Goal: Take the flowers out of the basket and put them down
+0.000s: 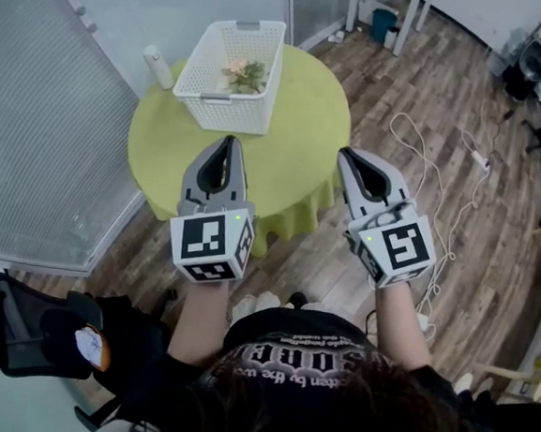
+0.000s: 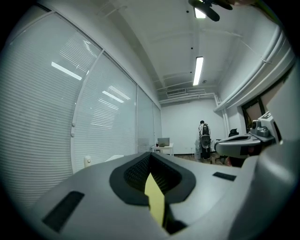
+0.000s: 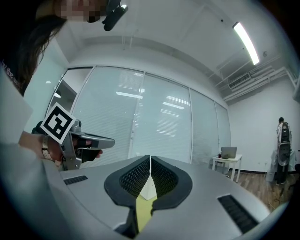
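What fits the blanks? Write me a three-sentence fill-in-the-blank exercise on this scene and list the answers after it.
1. The pink and green flowers lie ____ the white plastic lattice basket.
2. The jaws of the left gripper and the right gripper are both ____, with nothing held.
3. In the head view, the small white bottle stands on the round yellow-green table, to the ____ of the basket.
Missing words: inside; shut; left.
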